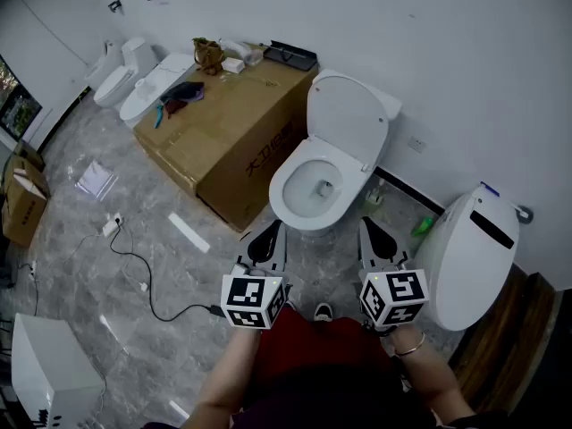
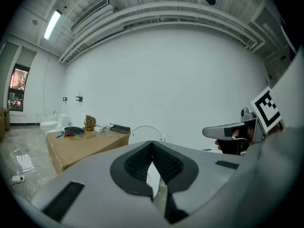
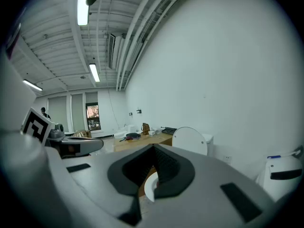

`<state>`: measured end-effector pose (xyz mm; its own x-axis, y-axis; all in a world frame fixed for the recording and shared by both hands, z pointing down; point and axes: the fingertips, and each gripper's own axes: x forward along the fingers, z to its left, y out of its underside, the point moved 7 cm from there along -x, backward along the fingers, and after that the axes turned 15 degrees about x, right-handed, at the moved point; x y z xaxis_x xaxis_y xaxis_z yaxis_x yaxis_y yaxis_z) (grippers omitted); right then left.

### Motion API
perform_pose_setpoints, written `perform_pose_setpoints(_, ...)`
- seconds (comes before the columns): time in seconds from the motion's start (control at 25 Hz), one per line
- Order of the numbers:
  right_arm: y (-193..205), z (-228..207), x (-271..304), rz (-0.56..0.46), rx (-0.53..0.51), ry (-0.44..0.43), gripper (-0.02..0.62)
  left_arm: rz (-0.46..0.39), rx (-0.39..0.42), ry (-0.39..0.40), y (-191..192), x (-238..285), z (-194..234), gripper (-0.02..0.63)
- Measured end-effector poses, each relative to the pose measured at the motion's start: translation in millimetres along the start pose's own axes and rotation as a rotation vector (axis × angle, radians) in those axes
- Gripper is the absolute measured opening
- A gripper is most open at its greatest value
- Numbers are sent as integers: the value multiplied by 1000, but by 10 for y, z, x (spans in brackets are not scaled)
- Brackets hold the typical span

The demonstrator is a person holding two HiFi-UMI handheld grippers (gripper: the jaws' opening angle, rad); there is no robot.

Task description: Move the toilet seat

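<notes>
You held both grippers low in front of you, just short of the white ceramic toilet (image 1: 279, 202) that stood against the wall, between the long brown cardboard box (image 1: 234, 137) and a second white toilet with a closed lid (image 1: 465, 256).

The left gripper (image 1: 265, 238) had its ribbed black pads pressed together with nothing between them. The right gripper (image 1: 374, 236) was the same: pads meeting, nothing held.

The task's thing, the white oval plastic toilet seat (image 1: 347, 119), stood raised behind the open bowl, leaning back toward the wall. I could not tell whether the ring was up with the lid or lying on the rim.

By my reading the job had not begun, and the step in hand was the approach. To do it well:
- You needed to spread the pads of one gripper before reaching in, since closed pads could only push.
- The top edge of the raised seat, nearest the right gripper, looked the easiest place to take hold.
- A smooth hinged seat would likely swing freely once past upright, so guiding it down was safer than letting it drop.
- The box sat just beside the bowl on the left, so the left elbow had little room.
</notes>
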<state>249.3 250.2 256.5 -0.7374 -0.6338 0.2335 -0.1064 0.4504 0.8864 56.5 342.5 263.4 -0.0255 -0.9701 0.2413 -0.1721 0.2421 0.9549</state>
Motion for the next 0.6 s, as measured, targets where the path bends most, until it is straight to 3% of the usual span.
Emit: perform_pose_setpoints(0.6, -20, -185, -30, -29, 28, 12, 15, -17, 4, -28, 13, 66, 10, 28)
